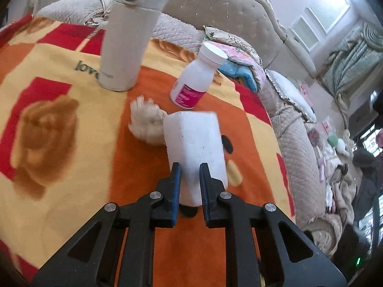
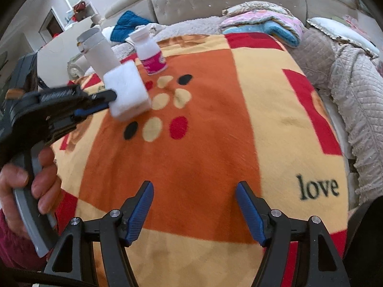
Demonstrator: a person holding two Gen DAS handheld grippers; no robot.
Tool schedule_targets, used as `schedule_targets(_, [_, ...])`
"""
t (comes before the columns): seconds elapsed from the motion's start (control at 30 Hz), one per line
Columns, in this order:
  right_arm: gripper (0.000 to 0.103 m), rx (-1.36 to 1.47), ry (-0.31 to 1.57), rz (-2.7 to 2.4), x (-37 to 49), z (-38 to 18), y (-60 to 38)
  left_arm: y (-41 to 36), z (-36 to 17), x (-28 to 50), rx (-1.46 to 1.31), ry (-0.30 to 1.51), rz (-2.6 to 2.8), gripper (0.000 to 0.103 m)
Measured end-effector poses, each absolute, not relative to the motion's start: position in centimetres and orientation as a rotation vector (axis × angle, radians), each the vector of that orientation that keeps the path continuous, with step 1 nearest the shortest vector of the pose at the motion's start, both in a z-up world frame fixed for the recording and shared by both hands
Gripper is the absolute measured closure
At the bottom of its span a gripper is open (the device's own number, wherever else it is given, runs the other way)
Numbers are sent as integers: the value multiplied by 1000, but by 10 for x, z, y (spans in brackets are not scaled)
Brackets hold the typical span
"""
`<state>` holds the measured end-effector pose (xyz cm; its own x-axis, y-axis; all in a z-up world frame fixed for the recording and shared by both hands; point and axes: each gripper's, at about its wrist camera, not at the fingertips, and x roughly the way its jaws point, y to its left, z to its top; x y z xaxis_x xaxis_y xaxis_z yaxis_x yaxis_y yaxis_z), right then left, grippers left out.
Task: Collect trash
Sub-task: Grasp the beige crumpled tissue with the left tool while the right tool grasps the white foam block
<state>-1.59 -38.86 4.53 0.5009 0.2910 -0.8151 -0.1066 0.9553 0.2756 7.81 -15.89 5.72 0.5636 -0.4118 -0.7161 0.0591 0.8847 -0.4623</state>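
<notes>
Black plastic tongs [image 1: 189,167] both hands: blue ribbed pads [image 2: 141,209], silver pivot screws. Grey trigger handle [image 2: 28,201], dark red quilted sleeve [image 2: 14,246].

A white rectangular foam block [image 1: 195,148] sits on an orange, yellow and red fleece blanket [image 1: 59,131]. Farther away stand a tall grey metal flask [image 1: 126,40] at left and a white plastic pill bottle [image 1: 197,76] at right; a fluffy cream tuft [image 1: 147,122], possibly tissue, lies just left of the block.

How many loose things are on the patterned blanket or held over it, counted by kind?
Tall white insulated flask: 1
White plastic bottle with pink label: 1
White foam block, in the left gripper: 1
Cream fluffy wad: 1
Total: 4
</notes>
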Motion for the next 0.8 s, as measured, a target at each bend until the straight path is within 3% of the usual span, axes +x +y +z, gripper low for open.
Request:
schedule_targets(0.17, [26, 196, 994, 320, 8, 52, -359, -125, 59, 68, -381, 976, -274, 96])
schedule_targets(0.5, [21, 200, 970, 364, 59, 57, -289, -74, 59, 61, -269, 988, -190, 92])
schedule_targets(0.57, [21, 202, 964, 359, 73, 54, -279, -74, 56, 65, -248, 989, -188, 81])
schedule_targets(0.63, [24, 217, 983, 359, 86, 45, -272, -74, 53, 70, -254, 985, -200, 57])
schedule_targets(0.67, [49, 241, 999, 370, 90, 40, -272, -74, 53, 73, -265, 978, -203, 53])
schedule_targets(0.8, [49, 266, 945, 358, 72, 50, -297, -80, 53, 86, -279, 946, -214, 47])
